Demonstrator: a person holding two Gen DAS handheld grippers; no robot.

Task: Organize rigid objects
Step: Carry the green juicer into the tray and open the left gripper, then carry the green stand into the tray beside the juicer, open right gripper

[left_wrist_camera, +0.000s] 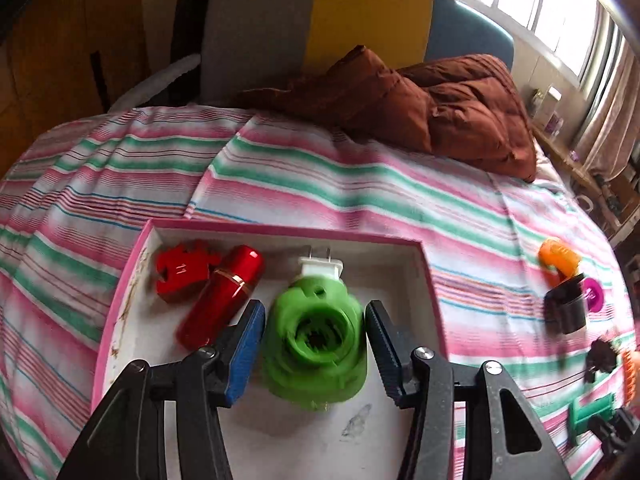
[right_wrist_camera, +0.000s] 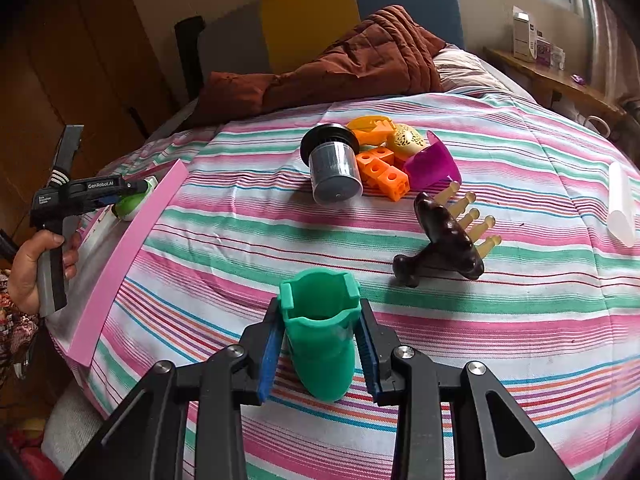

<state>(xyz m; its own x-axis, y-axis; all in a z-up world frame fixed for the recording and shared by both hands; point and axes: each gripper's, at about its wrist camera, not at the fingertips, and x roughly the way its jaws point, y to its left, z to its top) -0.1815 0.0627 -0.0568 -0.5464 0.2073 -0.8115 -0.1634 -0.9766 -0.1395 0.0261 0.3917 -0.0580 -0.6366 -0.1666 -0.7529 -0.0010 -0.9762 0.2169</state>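
Observation:
A green plug-in device (left_wrist_camera: 316, 340) with a white two-pin plug sits between the pads of my left gripper (left_wrist_camera: 314, 336), which is shut on it low over the pink box (left_wrist_camera: 280, 232). A red tube (left_wrist_camera: 222, 296) and a red toothed piece (left_wrist_camera: 180, 276) lie in the box. The right wrist view shows that left gripper (right_wrist_camera: 100, 196) in a hand above the box wall (right_wrist_camera: 128, 256). My right gripper (right_wrist_camera: 320, 344) is shut on a teal green holder (right_wrist_camera: 320, 332), upright on the striped bedspread.
On the bedspread beyond lie a black jar (right_wrist_camera: 334, 164), orange blocks (right_wrist_camera: 382, 172), a golden egg (right_wrist_camera: 406, 140), a purple cup (right_wrist_camera: 432, 164) and a dark brown massager with amber prongs (right_wrist_camera: 444, 236). A white tube (right_wrist_camera: 622, 208) is at the right. A brown quilt (right_wrist_camera: 360, 64) lies behind.

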